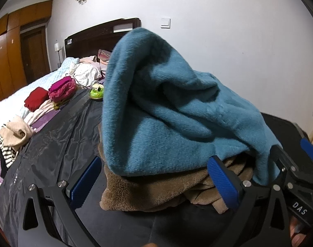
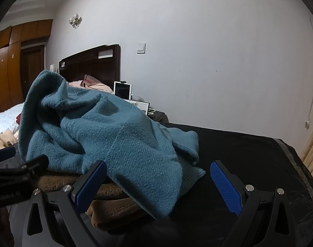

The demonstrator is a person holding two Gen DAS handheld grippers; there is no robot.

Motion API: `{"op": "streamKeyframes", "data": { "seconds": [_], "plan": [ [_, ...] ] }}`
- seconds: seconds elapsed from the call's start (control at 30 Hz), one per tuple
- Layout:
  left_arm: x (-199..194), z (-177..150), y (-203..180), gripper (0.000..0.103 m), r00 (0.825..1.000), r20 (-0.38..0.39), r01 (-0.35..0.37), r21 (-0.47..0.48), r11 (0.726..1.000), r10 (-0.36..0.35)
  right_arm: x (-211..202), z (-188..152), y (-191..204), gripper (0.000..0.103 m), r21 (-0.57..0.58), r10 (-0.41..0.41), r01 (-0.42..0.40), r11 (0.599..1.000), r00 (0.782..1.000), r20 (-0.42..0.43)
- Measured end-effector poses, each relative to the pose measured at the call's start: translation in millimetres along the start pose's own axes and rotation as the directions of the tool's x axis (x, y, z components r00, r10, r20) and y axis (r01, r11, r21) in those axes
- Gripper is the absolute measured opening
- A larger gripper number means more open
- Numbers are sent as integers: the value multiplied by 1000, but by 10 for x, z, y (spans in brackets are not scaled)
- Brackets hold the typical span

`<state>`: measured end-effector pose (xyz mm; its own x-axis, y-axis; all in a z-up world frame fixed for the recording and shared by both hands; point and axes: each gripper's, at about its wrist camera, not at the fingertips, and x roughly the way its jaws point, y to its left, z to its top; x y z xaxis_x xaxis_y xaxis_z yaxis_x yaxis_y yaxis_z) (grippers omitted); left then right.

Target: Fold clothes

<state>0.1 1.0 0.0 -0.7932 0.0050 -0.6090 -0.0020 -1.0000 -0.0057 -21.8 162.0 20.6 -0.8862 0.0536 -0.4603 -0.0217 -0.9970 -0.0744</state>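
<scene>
A crumpled teal sweater [image 1: 166, 107] lies heaped on a folded brown fleece garment [image 1: 148, 191], both on a black sheet [image 1: 59, 144] over the bed. My left gripper [image 1: 154, 183] is open, its blue pads [image 1: 85, 185] standing either side of the pile's near edge. In the right wrist view the teal sweater [image 2: 107, 135] drapes over the brown fleece [image 2: 115, 210], and its lower edge hangs between the fingers of my open right gripper [image 2: 158, 186]. The left gripper [image 2: 18, 164] shows at the left border. The right gripper [image 1: 300, 164] shows at the right edge of the left wrist view.
To the left lie a folded red garment [image 1: 36, 98], a magenta pile [image 1: 62, 88], a beige cloth [image 1: 14, 131], a striped garment [image 1: 4, 154] and a green toy [image 1: 96, 91]. A dark headboard [image 2: 90, 63] and a tablet [image 2: 122, 89] stand behind. Bare black sheet [image 2: 249, 148] spreads right.
</scene>
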Motion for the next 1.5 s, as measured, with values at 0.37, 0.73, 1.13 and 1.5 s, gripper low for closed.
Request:
{"op": "streamKeyframes", "data": {
  "seconds": [0.37, 0.73, 1.13, 1.5],
  "plan": [
    [68, -3, 90, 103, 1000, 1, 25, -74, 997, -25, -7, 16, -62, 102, 50, 71, -70, 996, 998, -2],
    [263, 94, 563, 103, 1000, -8, 18, -214, 977, -20, -18, -14, -5, 102, 59, 188, -189, 980, 982, 16],
    [306, 74, 584, 103, 992, -45, 102, -248, 963, -117, 73, -60, -6, 102, 38, 192, -192, 981, 981, 10],
    [382, 75, 674, 103, 992, -13, 117, -258, 959, -125, 290, -14, -1, 102, 12, 220, -219, 976, 975, -27]
  ]
}}
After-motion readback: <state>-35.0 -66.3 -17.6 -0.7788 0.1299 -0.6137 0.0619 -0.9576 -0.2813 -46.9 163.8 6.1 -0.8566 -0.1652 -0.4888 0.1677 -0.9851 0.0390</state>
